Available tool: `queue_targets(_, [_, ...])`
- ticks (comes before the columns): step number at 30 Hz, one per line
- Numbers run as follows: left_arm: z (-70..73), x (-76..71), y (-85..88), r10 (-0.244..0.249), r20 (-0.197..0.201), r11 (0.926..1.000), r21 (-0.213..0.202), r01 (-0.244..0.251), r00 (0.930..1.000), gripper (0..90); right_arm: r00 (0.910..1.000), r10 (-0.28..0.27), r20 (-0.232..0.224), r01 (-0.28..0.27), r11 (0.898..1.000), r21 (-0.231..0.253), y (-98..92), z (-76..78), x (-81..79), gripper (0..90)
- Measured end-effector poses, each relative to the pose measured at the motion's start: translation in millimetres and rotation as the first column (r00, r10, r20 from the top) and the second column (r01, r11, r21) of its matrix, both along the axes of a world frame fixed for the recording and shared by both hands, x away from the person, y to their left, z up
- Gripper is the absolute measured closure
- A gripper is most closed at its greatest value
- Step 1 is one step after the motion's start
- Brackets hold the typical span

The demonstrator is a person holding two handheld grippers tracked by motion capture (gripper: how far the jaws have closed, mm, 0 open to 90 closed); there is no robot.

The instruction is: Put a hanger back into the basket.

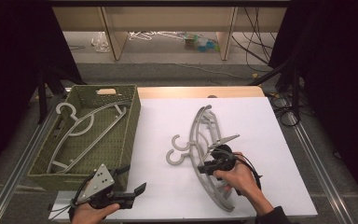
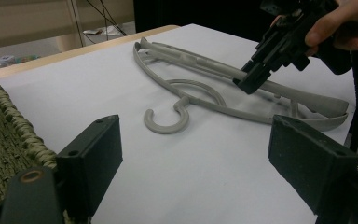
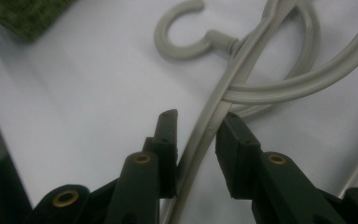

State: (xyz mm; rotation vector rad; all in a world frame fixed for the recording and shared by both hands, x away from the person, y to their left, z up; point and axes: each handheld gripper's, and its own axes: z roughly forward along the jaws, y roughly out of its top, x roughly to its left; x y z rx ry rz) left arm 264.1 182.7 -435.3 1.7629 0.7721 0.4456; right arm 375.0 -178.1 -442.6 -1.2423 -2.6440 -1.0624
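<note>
Two grey hangers are shown lying stacked on the white table, right of the woven basket. The right gripper is pinched on one hanger's arm; the left gripper is held spread.

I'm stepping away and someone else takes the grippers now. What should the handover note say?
Right gripper: jaws around the arm of the top hanger on the white table; the pads look in contact, but grip isn't certain.
Left gripper: open, holding nothing, beside the green basket.
Done: two grey hangers lie in the basket.
Left: the hangers stacked on the table probably go in next.
</note>
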Motion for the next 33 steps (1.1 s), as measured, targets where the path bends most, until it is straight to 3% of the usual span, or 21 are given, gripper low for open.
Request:
queue_targets(9, [-0.3, 0.1, 0.0, -0.008, 0.001, 0.9999, 0.009, 0.008, 1.0000, 17.3, 0.9993, -0.028, 0.026, 0.026, 0.996, 0.089, -26.7, 16.2, 0.8, 70.6])
queue_targets(12, [0.6, 0.4, 0.0, -0.004, 0.003, 1.0000, -0.007, 0.004, 1.0000, 17.2, 0.9982, -0.057, 0.020, 0.053, 0.985, 0.165, -37.6, 21.0, 1.3, 72.1])
queue_targets(14, [0.2, 1.0, 1.0, -0.015, 0.013, 0.9998, 0.016, 0.015, 0.9998, 17.1, 0.9976, -0.066, 0.022, 0.061, 0.983, 0.174, -39.9, 22.0, 1.2, 73.2])
queue_targets(15, [-0.1, -0.3, 0.4, -0.008, 0.001, 0.9999, 0.009, 0.008, 1.0000, 17.4, 0.9961, -0.081, 0.035, 0.073, 0.980, 0.184, -44.3, 23.7, 1.5, 75.3])
queue_targets(18, [0.9, 1.2, 0.3, -0.017, 0.012, 0.9998, 0.009, 0.017, 0.9998, 17.1, 0.9938, -0.096, 0.056, 0.082, 0.973, 0.214, -53.5, 28.5, 1.6, 81.3])
queue_targets(22, [0.0, -0.2, -0.6, -0.010, -0.002, 0.9999, 0.011, 0.010, 0.9999, 17.1, 0.9962, -0.052, 0.070, 0.035, 0.975, 0.218, -55.3, 34.5, -1.5, 81.2])
queue_targets(24, [-0.4, 0.7, -0.8, -0.011, 0.001, 0.9999, 0.008, 0.011, 0.9999, 17.2, 0.9958, 0.015, 0.090, -0.031, 0.983, 0.180, -52.0, 36.5, -4.5, 82.1])
queue_targets(26, [-0.9, -0.3, -1.5, -0.014, 0.005, 0.9999, 0.009, 0.014, 0.9999, 17.3, 0.9946, 0.059, 0.085, -0.073, 0.983, 0.170, -48.4, 37.0, -7.7, 82.1])
queue_targets(30, [2.2, -0.3, -4.9, -0.020, 0.003, 0.9995, -0.023, 0.020, 0.9998, 17.3, 0.9868, 0.138, 0.084, -0.150, 0.976, 0.155, -48.5, 37.7, -11.1, 82.2])
queue_targets(33, [4.3, -1.4, -10.9, -0.040, 0.022, 0.9989, 0.024, 0.040, 0.9989, 17.4, 0.9787, 0.185, 0.088, -0.197, 0.969, 0.147, -50.8, 40.1, -17.3, 82.2])
